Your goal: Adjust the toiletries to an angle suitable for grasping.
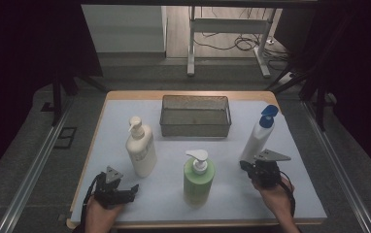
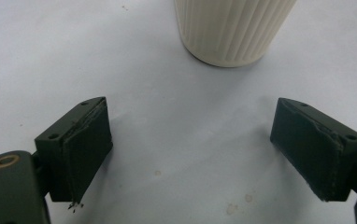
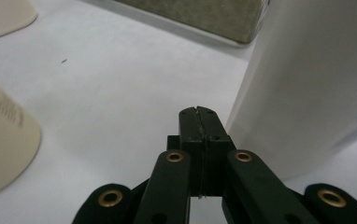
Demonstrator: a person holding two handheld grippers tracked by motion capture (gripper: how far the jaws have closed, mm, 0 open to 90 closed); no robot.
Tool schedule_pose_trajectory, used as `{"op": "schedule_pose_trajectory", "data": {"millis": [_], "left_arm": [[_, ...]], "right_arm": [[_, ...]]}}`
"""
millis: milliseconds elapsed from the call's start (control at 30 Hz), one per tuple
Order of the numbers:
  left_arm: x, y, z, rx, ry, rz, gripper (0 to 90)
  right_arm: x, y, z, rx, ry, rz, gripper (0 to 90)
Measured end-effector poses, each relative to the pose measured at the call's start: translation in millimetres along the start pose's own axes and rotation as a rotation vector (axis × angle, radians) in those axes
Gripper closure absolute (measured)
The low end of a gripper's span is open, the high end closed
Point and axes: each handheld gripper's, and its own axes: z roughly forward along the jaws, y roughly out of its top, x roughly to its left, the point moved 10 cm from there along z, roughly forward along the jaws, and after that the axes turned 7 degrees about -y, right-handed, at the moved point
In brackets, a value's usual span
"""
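The right gripper [image 3: 199, 122], jaws pressed together on nothing, sits just beside a tall white plastic bottle with blue cap [image 1: 257, 136], while the left gripper [image 2: 190, 156] rests wide open before a cream ribbed pump bottle [image 2: 232, 30].

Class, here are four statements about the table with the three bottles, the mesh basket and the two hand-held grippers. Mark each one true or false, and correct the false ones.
1. The right gripper has its jaws shut with nothing between them. True.
2. The left gripper is clamped on the cream pump bottle. False: its jaws stand open, the bottle ahead of them.
3. The mesh basket holds the green pump bottle. False: that bottle stands on the mat in front of the basket.
4. The blue-capped white bottle leans tilted. True.
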Motion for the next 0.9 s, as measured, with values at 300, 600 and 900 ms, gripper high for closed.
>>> {"op": "schedule_pose_trajectory", "data": {"millis": [300, 600, 900], "left_arm": [[0.0, 0.0, 0.0, 0.0, 0.0, 0.0, 12.3], [0.0, 0.0, 0.0, 0.0, 0.0, 0.0, 12.3], [0.0, 0.0, 0.0, 0.0, 0.0, 0.001, 12.4]], "right_arm": [[1.2, 11.5, 17.5, -0.016, -0.055, -0.001, 89.7], [-4.4, 12.2, 30.5, -0.007, -0.145, -0.02, 89.7], [-5.3, 8.5, 25.1, -0.01, -0.146, -0.03, 89.7]]}}
